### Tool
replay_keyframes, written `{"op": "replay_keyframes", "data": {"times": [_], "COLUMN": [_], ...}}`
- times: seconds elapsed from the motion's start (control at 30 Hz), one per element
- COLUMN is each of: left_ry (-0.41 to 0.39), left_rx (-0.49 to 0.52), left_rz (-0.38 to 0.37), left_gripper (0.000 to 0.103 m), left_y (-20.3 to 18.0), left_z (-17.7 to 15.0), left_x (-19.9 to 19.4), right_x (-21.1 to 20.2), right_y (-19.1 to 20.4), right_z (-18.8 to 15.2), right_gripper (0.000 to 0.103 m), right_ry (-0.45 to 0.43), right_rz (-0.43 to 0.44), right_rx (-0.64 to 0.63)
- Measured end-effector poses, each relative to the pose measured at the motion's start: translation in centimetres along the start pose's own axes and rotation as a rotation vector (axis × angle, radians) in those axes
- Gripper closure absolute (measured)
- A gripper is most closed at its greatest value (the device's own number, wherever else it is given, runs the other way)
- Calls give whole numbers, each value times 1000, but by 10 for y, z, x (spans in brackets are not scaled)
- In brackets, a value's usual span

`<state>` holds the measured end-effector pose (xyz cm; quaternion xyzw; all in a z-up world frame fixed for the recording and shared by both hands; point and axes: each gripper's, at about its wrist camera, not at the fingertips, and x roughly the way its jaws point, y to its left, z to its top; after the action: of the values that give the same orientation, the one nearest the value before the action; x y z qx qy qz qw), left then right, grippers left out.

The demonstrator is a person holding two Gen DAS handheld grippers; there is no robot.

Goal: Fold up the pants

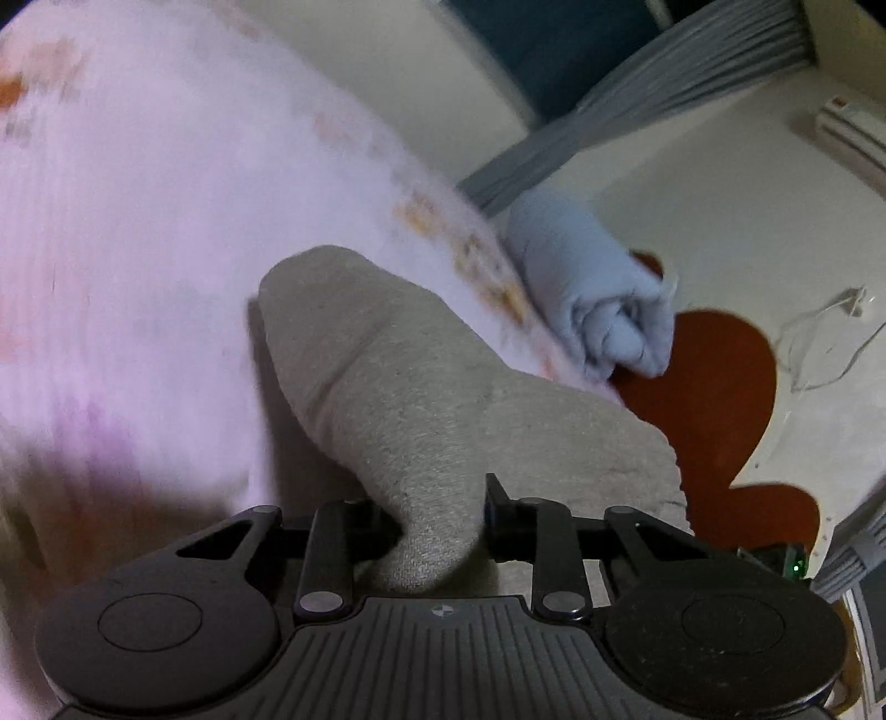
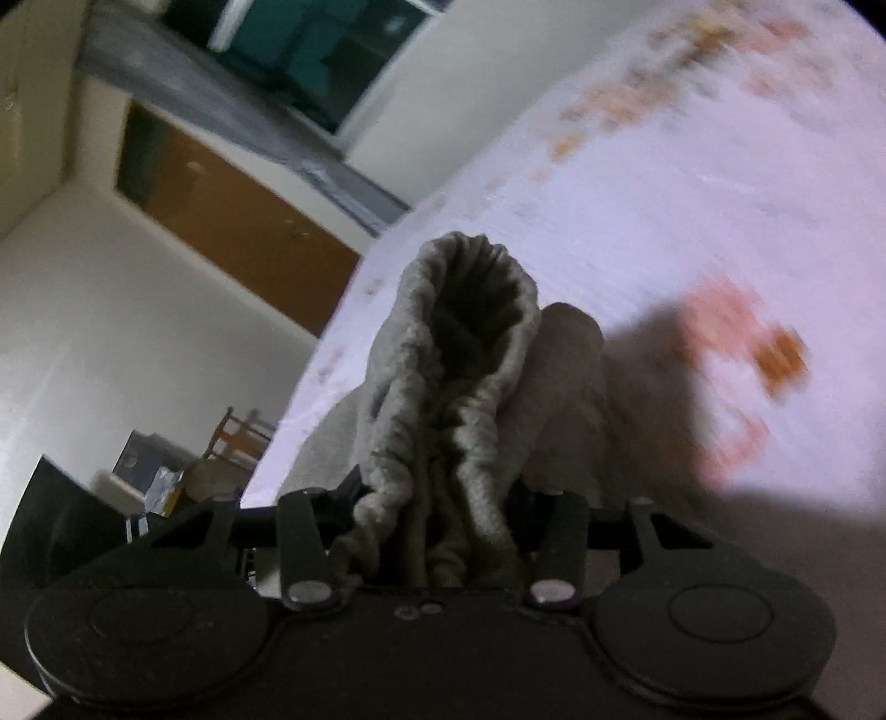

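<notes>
Both the left gripper (image 1: 440, 518) and right gripper (image 2: 437, 518) clamp grey fabric.

The right gripper (image 2: 437, 498) occupies the lower part of the view, its black body filling the bottom edge. Its jaws are closed on a bunched section of grey pants (image 2: 443, 399). The gathered, elasticated opening of the garment stands up from between the jaws and gapes toward the camera, showing a dark interior. A further fold of the same grey fabric hangs to the right of the opening. Behind the garment lies a pale pink bedsheet (image 2: 692, 210) with blurred orange printed motifs. At upper left are a window (image 2: 332, 50), a grey curtain (image 2: 232, 122) and a brown door (image 2: 238, 216). A wooden chair (image 2: 238, 435) stands at lower left.
</notes>
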<state>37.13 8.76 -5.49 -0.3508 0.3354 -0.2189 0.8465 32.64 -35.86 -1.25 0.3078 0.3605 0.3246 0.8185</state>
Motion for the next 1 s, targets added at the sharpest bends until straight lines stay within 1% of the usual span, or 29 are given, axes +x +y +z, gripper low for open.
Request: {"op": "replay_keyframes", "data": {"times": [0.1,0.17,0.23,0.33,0.4,0.43,0.47,0.5,0.53,0.57,0.6,0.63,0.67,0.7,0.73,0.77,0.8,0.83,0.87,0.9,0.93,0.97,1.0], "left_ry": [-61,-84,-91,-84,-61,-40,-26,-52,-74,-87,-90,-91,-107,-141,-183,-251,-309,-329,-338,-339,-323,-286,-245], "left_rx": [22,43,59,44,30,12,-11,-34,-52,-78,-88,-70,-38,8,58,115,158,183,202,222,253,281,307], "left_rz": [-6,3,31,73,109,140,164,112,75,47,40,45,86,164,223,293,320,306,311,339,379,415,464], "left_gripper": [75,75,75,75,73,63,54,53,53,52,52,47,38,28,5,0,0,0,0,0,0,0,0], "left_y": [0,5,13,40,62,76,90,103,110,114,116,113,107,98,90,78,67,63,54,47,40,35,32], "left_z": [36,61,84,104,107,104,99,93,91,89,88,87,86,84,81,77,72,66,63,60,55,53,48], "left_x": [-6,-2,7,30,51,64,74,76,74,70,66,60,51,36,24,9,-3,-14,-16,-15,-10,0,13], "right_x": [20,41,68,105,135,149,163,165,162,157,151,145,135,120,103,87,72,63,58,60,69,86,96], "right_y": [12,13,7,-12,-29,-43,-60,-76,-85,-88,-85,-83,-80,-78,-73,-66,-54,-41,-24,-10,5,19,22], "right_z": [33,55,75,90,89,87,81,75,74,73,71,71,70,70,70,70,67,62,56,52,47,40,36], "right_gripper": [64,64,64,64,64,61,59,59,59,59,59,57,53,50,44,34,34,34,31,30,27,23,22], "right_ry": [-6,-4,6,29,54,74,108,98,77,74,76,80,71,41,0,-47,-97,-132,-148,-146,-133,-93,-55], "right_rz": [38,63,79,82,50,10,-73,-55,-11,9,3,-7,-19,-40,-92,-152,-207,-220,-208,-205,-228,-281,-346], "right_rx": [-25,-29,-23,5,32,53,72,110,144,150,123,98,87,85,59,24,-22,-75,-133,-180,-232,-289,-321]}}
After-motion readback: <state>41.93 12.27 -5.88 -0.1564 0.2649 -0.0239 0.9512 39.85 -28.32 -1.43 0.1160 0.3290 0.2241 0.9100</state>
